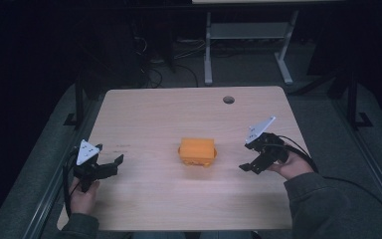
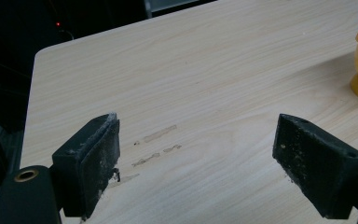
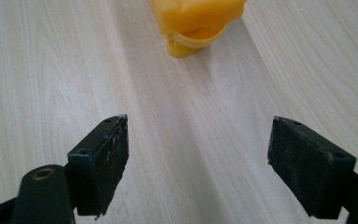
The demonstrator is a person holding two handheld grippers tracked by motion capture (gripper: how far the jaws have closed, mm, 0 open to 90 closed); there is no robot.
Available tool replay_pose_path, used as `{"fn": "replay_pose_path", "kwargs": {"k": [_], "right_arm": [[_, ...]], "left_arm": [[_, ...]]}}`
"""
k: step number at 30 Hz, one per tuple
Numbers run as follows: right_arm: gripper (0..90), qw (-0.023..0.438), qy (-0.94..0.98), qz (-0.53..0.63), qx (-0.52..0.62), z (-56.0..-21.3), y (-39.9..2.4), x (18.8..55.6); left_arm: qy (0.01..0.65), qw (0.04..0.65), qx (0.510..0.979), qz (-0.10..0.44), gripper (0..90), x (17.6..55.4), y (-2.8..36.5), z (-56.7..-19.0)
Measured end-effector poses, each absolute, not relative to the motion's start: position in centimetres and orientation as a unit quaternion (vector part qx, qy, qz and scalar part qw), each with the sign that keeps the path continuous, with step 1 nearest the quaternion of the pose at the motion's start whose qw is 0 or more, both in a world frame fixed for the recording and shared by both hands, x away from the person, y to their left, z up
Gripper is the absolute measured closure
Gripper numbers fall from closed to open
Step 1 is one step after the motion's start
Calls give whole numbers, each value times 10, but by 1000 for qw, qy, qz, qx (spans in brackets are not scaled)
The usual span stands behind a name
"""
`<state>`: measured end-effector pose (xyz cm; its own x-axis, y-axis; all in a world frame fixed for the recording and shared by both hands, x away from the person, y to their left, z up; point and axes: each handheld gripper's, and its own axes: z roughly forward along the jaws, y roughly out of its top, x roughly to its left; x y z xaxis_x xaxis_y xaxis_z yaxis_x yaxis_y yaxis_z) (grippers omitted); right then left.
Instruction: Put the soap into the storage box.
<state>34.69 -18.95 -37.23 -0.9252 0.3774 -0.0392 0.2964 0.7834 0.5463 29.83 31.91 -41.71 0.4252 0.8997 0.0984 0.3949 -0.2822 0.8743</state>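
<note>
Orange block (image 1: 197, 151) mid-tabletop (image 1: 189, 112); wide-open left gripper (image 1: 110, 166) at 9 o'clock, wide-open right gripper (image 1: 251, 166) at 3, bare wood between.

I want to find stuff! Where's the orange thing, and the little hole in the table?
orange thing (image 1: 197, 151): high view, middle of its top.
little hole (image 1: 228, 99): high view, its dark centre.

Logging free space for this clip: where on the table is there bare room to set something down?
Bare wood on the table lies behind the orange block up to the round hole, and along the near edge. Tighter: the strips between the block and the left gripper and right gripper.
</note>
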Motion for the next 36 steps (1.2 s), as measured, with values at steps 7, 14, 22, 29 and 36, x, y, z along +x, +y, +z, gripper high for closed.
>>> {"fn": "replay_pose_path", "kwargs": {"k": [7,14,22,29,36], "right_arm": [[204,73,937,282,193,-378,-201,340],[205,72,932,287,208,-385,-212,334],[205,71,927,293,225,-395,-226,324],[206,70,919,300,245,-406,-240,313],[206,66,913,308,260,-416,-252,305]], "left_arm": [[438,406,741,307,142,298,318,-417],[438,407,740,308,141,298,318,-417],[436,408,740,309,142,298,317,-418],[434,406,742,310,141,296,317,-418],[436,405,742,307,142,296,316,-419]]}}
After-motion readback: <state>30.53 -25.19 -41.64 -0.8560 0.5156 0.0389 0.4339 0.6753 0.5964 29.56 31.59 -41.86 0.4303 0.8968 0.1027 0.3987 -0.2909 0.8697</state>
